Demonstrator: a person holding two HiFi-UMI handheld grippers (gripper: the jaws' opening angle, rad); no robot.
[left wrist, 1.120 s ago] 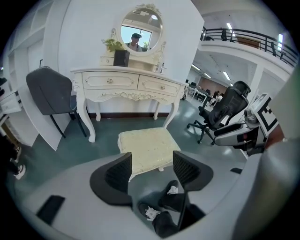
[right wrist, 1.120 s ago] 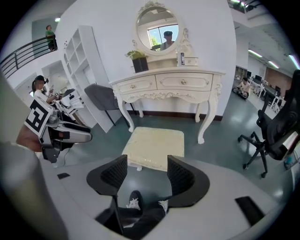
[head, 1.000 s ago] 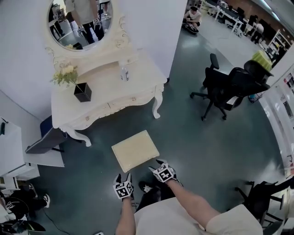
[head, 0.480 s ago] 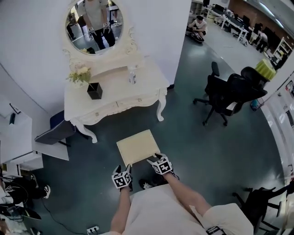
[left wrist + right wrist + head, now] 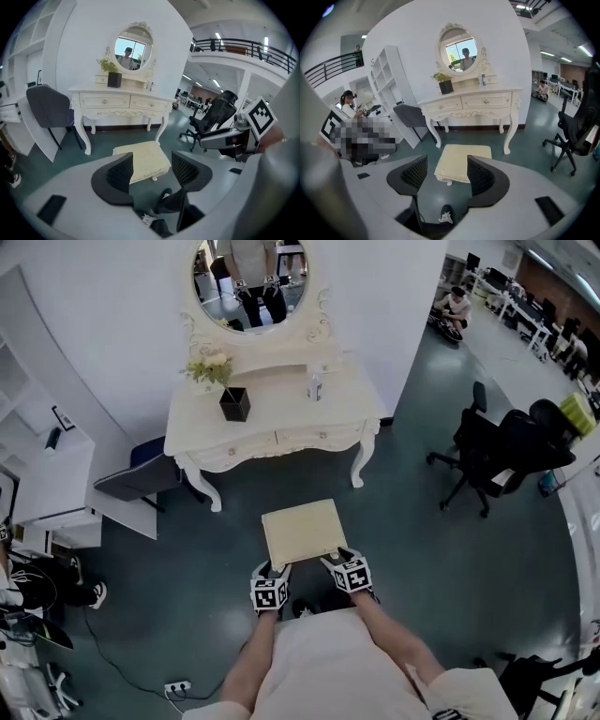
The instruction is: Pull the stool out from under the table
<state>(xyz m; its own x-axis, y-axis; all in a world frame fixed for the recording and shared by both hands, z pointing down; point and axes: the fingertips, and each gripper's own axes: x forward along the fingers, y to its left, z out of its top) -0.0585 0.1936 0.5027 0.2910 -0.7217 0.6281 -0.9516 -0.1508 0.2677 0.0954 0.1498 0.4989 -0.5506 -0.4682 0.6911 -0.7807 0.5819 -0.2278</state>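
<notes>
The cream padded stool stands on the green floor, clear of the white dressing table. My left gripper hovers at the stool's near left corner. Its jaws are closing with nothing between them. My right gripper is at the near right corner, open and empty. In the left gripper view the stool lies ahead of the left gripper, apart from its pads. The right gripper view shows the stool beyond the right gripper and in front of the table.
A black office chair stands to the right. A grey chair and white shelving are at the left of the table. A black vase with flowers and an oval mirror are on the table. A power strip lies on the floor.
The head view has swung so the table and stool now sit near the middle. Both grippers have stayed at the stool's near edge, and neither has gripped it.
</notes>
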